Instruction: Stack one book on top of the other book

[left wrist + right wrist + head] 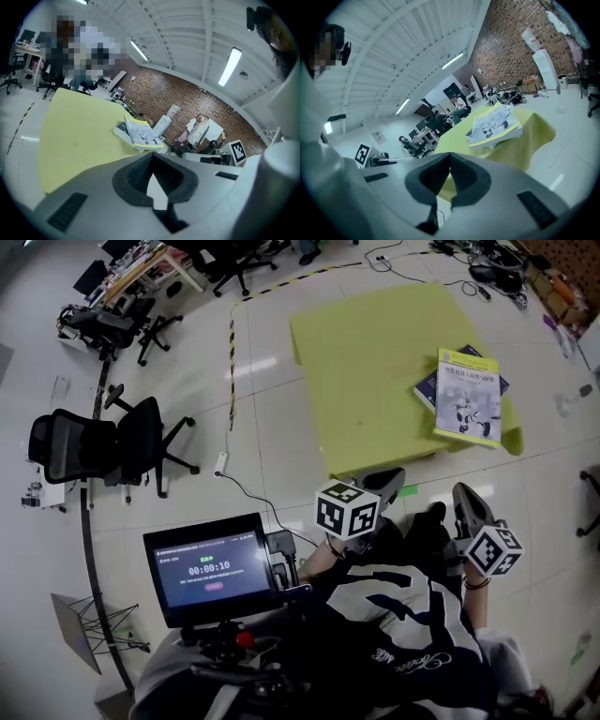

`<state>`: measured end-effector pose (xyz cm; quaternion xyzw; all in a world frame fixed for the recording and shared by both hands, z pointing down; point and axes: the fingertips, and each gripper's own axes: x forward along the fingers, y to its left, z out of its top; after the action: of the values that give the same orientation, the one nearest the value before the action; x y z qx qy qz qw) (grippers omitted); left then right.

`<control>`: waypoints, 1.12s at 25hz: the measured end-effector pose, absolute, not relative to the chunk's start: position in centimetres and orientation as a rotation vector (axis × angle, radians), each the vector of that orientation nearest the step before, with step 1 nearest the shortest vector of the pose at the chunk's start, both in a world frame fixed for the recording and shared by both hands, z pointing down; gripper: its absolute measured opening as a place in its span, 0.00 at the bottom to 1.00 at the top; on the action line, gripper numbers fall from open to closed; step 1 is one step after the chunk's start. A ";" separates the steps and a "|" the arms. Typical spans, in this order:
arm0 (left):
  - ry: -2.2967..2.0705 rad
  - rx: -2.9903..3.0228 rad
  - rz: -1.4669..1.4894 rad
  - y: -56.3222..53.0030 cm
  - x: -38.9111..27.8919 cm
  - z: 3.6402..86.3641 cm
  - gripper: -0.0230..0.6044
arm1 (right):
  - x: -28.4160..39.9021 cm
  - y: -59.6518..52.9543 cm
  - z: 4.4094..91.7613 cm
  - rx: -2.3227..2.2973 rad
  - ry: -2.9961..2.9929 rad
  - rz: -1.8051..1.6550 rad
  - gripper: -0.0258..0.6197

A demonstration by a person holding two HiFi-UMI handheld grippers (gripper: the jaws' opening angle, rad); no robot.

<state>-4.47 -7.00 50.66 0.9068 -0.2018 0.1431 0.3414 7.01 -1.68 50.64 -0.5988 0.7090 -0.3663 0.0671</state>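
Fingers (139, 173) closed, empty, two books (468, 396) stacked

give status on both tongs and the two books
Both shut, empty: left tongs, right tongs. White book lies on blue book on yellow table. Nothing in the way.

1. A table (366, 371) under a yellow-green cloth stands on the pale tiled floor (262, 427).
2. In the head view, toward its 3 o'clock edge lies a blue book (427, 387) — a yellow-covered book (467, 397) rests on top, skewed.
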 end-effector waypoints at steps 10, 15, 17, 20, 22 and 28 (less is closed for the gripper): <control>-0.427 2.406 0.380 -3.7 -3.0 49.7 0.04 | 5.0 1.7 49.5 -1.814 2.133 -1.131 0.04; -0.402 2.406 0.375 -1.8 -1.8 49.5 0.04 | 4.6 3.8 49.3 -1.796 2.147 -1.139 0.04; -0.402 2.403 0.375 -0.6 -1.5 49.4 0.04 | 4.6 5.1 49.2 -1.791 2.148 -1.139 0.04; -0.409 2.393 0.377 1.8 -0.8 49.4 0.04 | 5.2 7.6 49.3 -1.790 2.139 -1.142 0.04; -0.419 2.387 0.381 3.6 -0.5 49.3 0.04 | 5.5 9.6 49.3 -1.787 2.136 -1.142 0.04; -0.459 2.369 0.403 10.0 -0.4 49.4 0.04 | 6.3 15.4 48.9 -1.774 2.129 -1.144 0.04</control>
<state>-0.42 10.01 49.36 0.9104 -0.1763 0.1549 0.3407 6.32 15.41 48.88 -0.5901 0.7083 -0.3806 0.0718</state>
